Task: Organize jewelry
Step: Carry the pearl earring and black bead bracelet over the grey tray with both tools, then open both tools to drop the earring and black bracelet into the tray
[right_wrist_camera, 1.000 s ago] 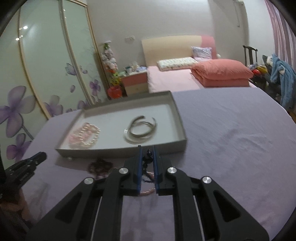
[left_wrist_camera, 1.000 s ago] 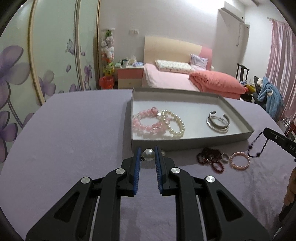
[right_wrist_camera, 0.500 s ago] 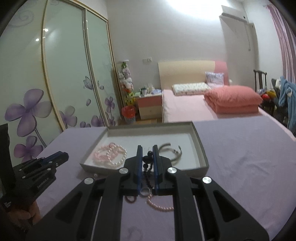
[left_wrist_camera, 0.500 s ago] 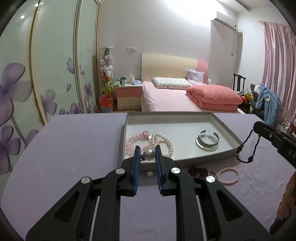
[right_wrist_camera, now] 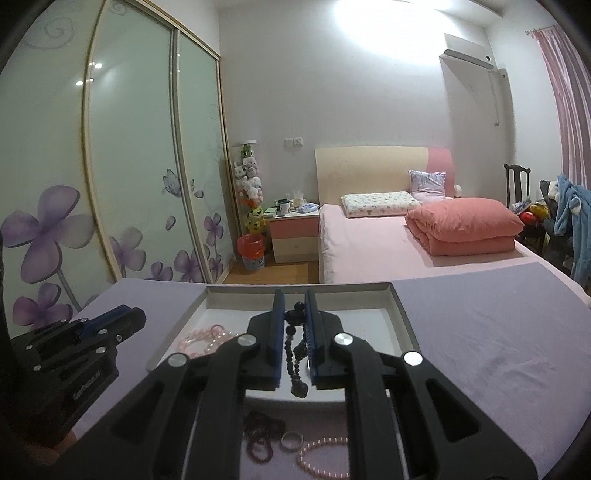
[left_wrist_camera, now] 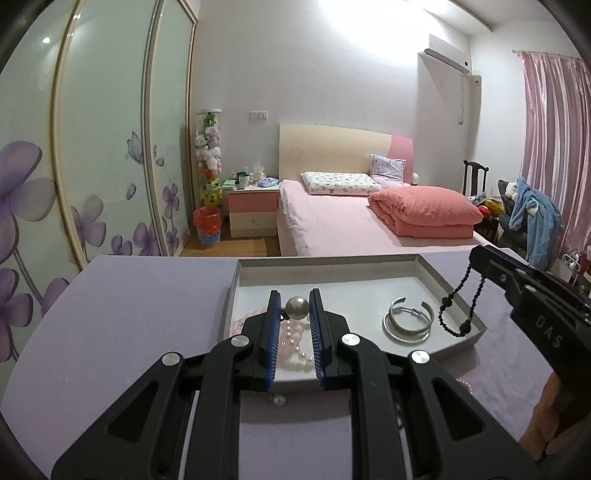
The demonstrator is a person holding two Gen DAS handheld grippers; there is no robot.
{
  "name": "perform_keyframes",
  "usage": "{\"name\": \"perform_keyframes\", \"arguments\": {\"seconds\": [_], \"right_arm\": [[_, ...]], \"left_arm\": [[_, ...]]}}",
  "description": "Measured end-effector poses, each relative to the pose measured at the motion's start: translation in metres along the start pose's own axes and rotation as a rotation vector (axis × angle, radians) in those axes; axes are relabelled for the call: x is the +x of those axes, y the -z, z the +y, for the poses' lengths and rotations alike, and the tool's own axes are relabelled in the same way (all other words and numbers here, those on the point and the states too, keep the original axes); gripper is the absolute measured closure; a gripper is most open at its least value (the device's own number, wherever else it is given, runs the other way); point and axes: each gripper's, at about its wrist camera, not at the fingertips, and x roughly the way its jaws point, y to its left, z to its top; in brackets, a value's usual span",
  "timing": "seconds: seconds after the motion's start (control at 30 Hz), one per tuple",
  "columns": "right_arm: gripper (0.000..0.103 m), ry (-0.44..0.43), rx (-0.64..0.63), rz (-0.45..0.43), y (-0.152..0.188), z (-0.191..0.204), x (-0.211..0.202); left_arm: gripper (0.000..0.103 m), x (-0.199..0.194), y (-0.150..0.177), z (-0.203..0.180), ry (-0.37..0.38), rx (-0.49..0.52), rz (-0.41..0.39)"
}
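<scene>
Both grippers rose from the purple table (left_wrist_camera: 110,314) over the past second and hung above the grey tray (left_wrist_camera: 424,267). At left, the left gripper (left_wrist_camera: 295,308) pinched a pearl earring (left_wrist_camera: 297,307); the right gripper (right_wrist_camera: 294,317) clamped a dark bead strand (right_wrist_camera: 291,354), which dangled over the tray beside the silver bangles (left_wrist_camera: 406,323). Pink and pearl bracelets (right_wrist_camera: 207,338) lay inside; a ring (right_wrist_camera: 291,440) lay outside on the table.

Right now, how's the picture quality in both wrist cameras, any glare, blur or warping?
Left wrist view: ceiling glare blows out the upper wall, fisheye bends the wardrobe doors, pearl earring sharp. Right wrist view: same glare, dark corners, dark bead strand dim but readable.
</scene>
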Motion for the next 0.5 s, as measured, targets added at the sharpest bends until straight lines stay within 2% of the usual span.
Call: {"name": "perform_keyframes", "arguments": {"seconds": [0.5], "right_arm": [[0.092,0.005,0.054,0.087,0.005,-0.012,0.062]], "left_arm": [[0.086,0.039,0.004,0.000,-0.007,-0.001,0.044]]}}
